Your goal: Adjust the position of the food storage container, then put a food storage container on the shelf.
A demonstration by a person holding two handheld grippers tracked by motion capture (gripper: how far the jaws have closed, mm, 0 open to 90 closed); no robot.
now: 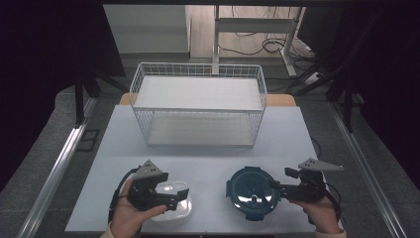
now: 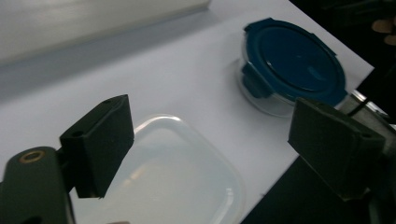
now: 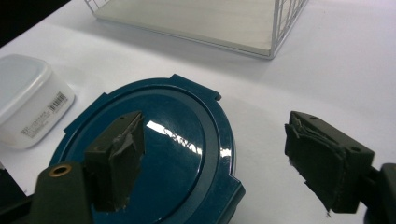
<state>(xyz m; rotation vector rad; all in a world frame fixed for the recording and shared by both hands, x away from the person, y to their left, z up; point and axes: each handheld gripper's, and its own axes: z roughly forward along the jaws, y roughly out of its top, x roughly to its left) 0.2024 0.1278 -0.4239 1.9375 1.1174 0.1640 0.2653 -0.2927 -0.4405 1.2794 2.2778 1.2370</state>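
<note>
Biggest thing on your table [image 1: 208, 158] is the white wire basket [image 1: 198, 101]. It sits at the far edge, roughly centred, long axis running left to right along that edge, with pale boards on its two levels.

Next down is the round container with the dark blue lid [image 1: 251, 192], near the table's front edge, right of centre. It stands flat with the lid facing up; round, so no real long axis, but the lid's clip tabs stick out around the rim. In the left claw view you can see its clear body under the lid.

Then the white square tub [image 1: 174, 202], also at the front edge, left of centre, well apart from the blue one. It's lid-up, rounded corners, with a barcode label on one side wall in the right claw view.

Your left claw [image 1: 179, 199] hangs right over the white tub, jaws spread wide, nothing pinched between them.

Your right claw [image 1: 275, 187] points in from the right at the blue lid's rim, jaws also spread; one jaw is over the lid, the other over bare table, not gripping.
</note>
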